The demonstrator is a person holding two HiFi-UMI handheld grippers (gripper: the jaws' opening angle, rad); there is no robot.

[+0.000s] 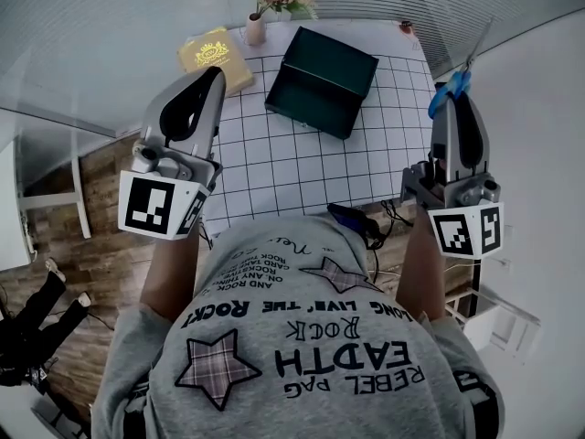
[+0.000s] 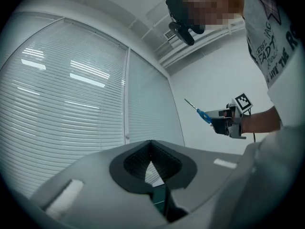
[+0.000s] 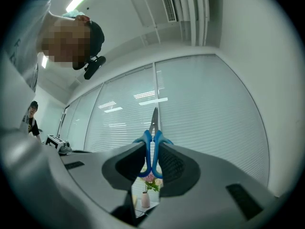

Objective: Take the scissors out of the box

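My right gripper [image 1: 455,97] is raised at the right, shut on the blue handles of the scissors [image 1: 450,90]. Their metal blades point up and away. In the right gripper view the scissors [image 3: 152,128] stand upright between the pads, with the blades past the tips of the gripper [image 3: 152,146]. The left gripper view shows the same scissors [image 2: 202,114] far off to the right. The dark green box [image 1: 329,67] lies on the white gridded table [image 1: 302,172], well below both grippers. My left gripper [image 1: 216,73] is raised at the left, shut with nothing in it [image 2: 151,144].
A yellow box [image 1: 215,55] and a small vase of flowers [image 1: 256,27] stand at the table's far edge, left of the green box. A black cable [image 1: 361,222] lies at the near edge. Window blinds run along the far side. A person [image 3: 32,114] stands far off.
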